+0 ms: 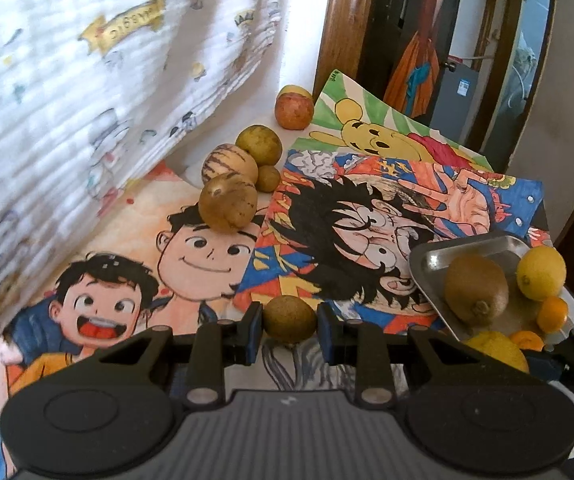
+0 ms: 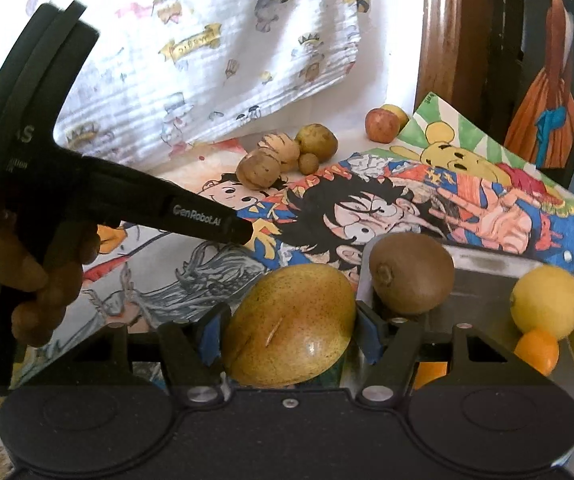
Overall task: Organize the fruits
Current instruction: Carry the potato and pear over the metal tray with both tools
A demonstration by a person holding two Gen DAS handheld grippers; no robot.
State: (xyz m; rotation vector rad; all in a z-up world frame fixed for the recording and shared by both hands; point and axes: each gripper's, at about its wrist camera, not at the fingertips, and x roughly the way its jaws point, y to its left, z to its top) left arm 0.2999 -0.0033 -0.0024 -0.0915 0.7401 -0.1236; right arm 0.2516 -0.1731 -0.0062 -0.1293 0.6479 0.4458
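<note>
My left gripper is shut on a small round brown fruit, just above the drawing-covered table. My right gripper is shut on a yellow-green pear beside the near left corner of a metal tray. In the tray lie a kiwi, a lemon and small oranges. The left wrist view shows the same tray, kiwi and lemon. Loose fruit stays farther back: a brown pear, a striped melon, a round yellow fruit and an apple.
Coloured cartoon drawings cover the table. A printed white cloth hangs along the left and back. A wooden post stands behind the apple. A hand holds the left gripper's black body at the left of the right wrist view.
</note>
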